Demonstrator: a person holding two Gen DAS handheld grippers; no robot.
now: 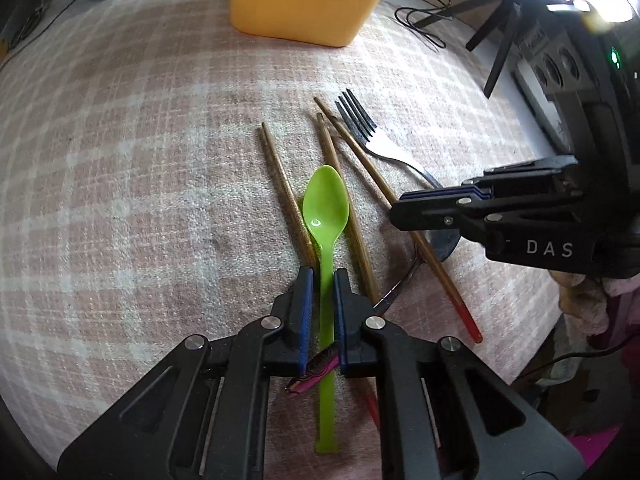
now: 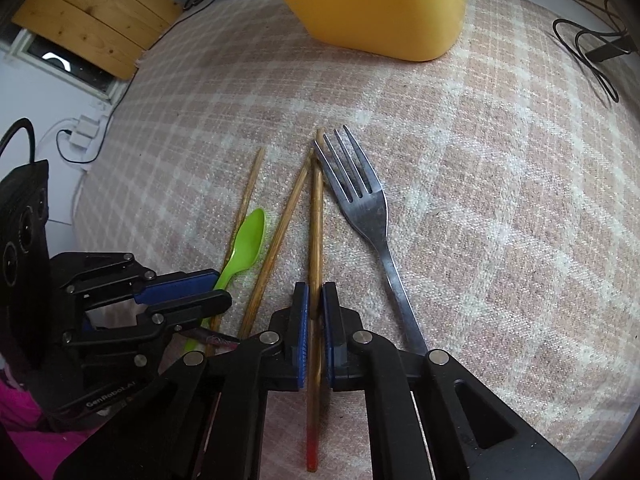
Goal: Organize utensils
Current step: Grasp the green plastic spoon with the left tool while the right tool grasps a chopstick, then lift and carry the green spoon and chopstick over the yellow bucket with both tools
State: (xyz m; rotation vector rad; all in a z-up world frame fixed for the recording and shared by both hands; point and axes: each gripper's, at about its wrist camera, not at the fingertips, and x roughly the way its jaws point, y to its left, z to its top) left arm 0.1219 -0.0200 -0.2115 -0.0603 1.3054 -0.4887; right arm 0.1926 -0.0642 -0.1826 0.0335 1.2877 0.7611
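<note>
Left gripper (image 1: pixel 323 276): jaws narrow, blue pads clamped on the handle of a green plastic spoon (image 1: pixel 326 208), its bowl lying ahead of the fingertips. Right gripper (image 2: pixel 315 292): jaws narrow, pads pressed on a wooden chopstick with a red end (image 2: pixel 316 216). Just left of that claw, two more chopsticks (image 2: pixel 280 232); just right of it, a metal fork (image 2: pixel 362 196). Well ahead of both claws, a yellow container (image 2: pixel 380 4). All rest on a pink checked cloth (image 2: pixel 500 200).

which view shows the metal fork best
The right wrist view: the silver metal fork lies in full sight, tines to handle. In the left wrist view the right gripper hides its handle.
</note>
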